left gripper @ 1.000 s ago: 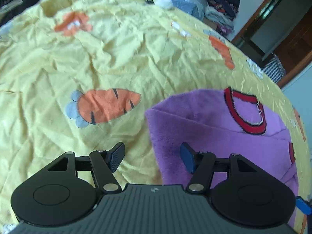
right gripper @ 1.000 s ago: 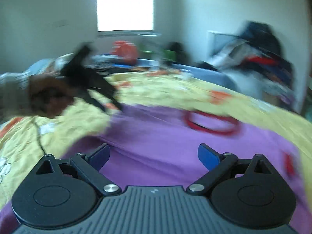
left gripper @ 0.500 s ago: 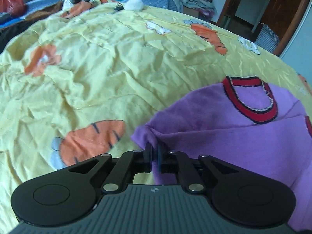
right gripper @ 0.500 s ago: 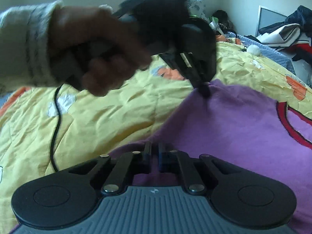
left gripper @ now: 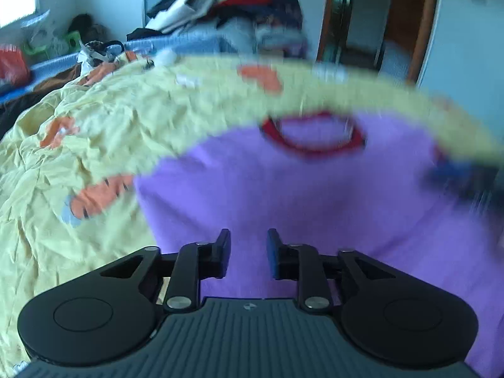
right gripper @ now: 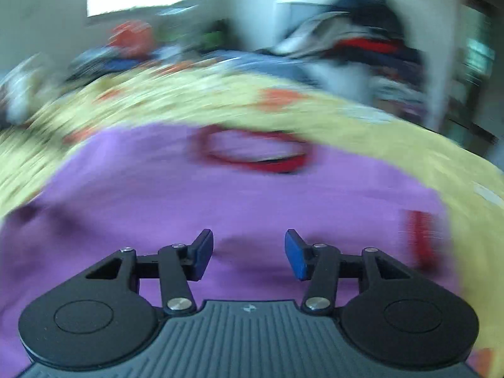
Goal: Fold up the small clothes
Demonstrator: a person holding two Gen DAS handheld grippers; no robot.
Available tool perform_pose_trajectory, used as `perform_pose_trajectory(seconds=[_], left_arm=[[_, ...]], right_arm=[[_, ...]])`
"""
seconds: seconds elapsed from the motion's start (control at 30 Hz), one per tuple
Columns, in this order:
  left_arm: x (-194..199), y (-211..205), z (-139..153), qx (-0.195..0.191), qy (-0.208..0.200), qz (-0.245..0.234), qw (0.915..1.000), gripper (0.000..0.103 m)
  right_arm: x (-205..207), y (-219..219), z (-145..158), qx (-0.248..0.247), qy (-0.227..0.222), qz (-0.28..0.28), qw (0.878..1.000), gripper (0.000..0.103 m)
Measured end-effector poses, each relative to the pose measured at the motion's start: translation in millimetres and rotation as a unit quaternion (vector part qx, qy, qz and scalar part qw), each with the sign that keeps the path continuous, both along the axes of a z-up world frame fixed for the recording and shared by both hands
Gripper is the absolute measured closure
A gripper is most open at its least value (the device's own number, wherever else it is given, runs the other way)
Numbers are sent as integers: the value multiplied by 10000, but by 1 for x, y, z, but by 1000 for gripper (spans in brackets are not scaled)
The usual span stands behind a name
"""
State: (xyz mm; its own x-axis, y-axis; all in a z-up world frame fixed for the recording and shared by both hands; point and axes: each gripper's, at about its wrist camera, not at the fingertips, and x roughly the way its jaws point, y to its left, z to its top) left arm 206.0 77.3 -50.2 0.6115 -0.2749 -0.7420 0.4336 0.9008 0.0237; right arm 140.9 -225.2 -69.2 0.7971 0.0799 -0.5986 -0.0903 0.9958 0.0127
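A small purple shirt (left gripper: 299, 195) with a red neckband (left gripper: 312, 138) lies spread on the yellow carrot-print bedspread (left gripper: 110, 119). My left gripper (left gripper: 248, 252) hovers over its near left part, jaws opening, nothing between the pads. In the right wrist view the same purple shirt (right gripper: 220, 201) fills the middle, its red neckband (right gripper: 255, 154) ahead and a red cuff (right gripper: 419, 236) at the right. Over the shirt's near edge my right gripper (right gripper: 249, 252) has its jaws opening, with no cloth pinched between them. A dark blurred shape (left gripper: 463, 179) at the right edge of the left wrist view looks like the other gripper.
A heap of clothes (left gripper: 226, 3) is piled at the far side of the bed, beside a wooden door frame (left gripper: 334, 15). Bags and small items (left gripper: 47, 44) lie at the far left under a window. The bedspread (right gripper: 393, 132) is wrinkled all around the shirt.
Both grippers were shut on the purple shirt's edge half a second ago; both have let go and their jaws stand apart. Both views have swung and now face the shirt's neckband.
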Motion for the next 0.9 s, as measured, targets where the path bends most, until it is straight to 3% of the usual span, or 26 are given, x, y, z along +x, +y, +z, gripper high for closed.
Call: perform_pose_trajectory(seconds=[0.03,0.07,0.1,0.17,0.2,0.27,0.33,0.43,0.5,0.6,0.7,0.9], left_arm=[[0,-4,-13,169,120,76,9998,71],[-5,-3,-20,201,-58,63,9998,69],[-9,-1,-22,323,-182,28,9993,66],[-12,4,-20,693,-251,336,9967,23],[-12,9,-18,906,-288,579,9938,21],[-22,23,-10,714,-188,759,9944,36],[-40,38,-1,292,-65,762,9966,36],[-76,38,1,106,-51,590,9982,36],[-98,32,-8,265,119,473,9985,36],[-135,40,-23,283,94,403,9987,32],[-165,63,-24,-47,311,640,9975,29],[-235,80,-22,24,483,185,9987,26]], right_arm=[[7,-17,-5,-57,196,-147,9997,54],[12,-36,-12,-58,444,-354,9984,54],[8,-56,-16,118,419,-491,9978,54],[-7,-83,-18,395,399,-521,9971,55],[-14,-88,-15,338,419,-419,9977,55],[-27,-84,-6,19,454,-429,9980,54],[-42,-74,2,17,326,-212,9992,51],[-58,-55,-1,27,437,251,9987,47],[-73,-40,-12,-271,617,548,9962,47],[-114,-41,-19,-381,474,620,9962,29],[-151,-53,-19,-73,585,570,9966,28],[-238,-68,-17,-267,691,807,9940,27]])
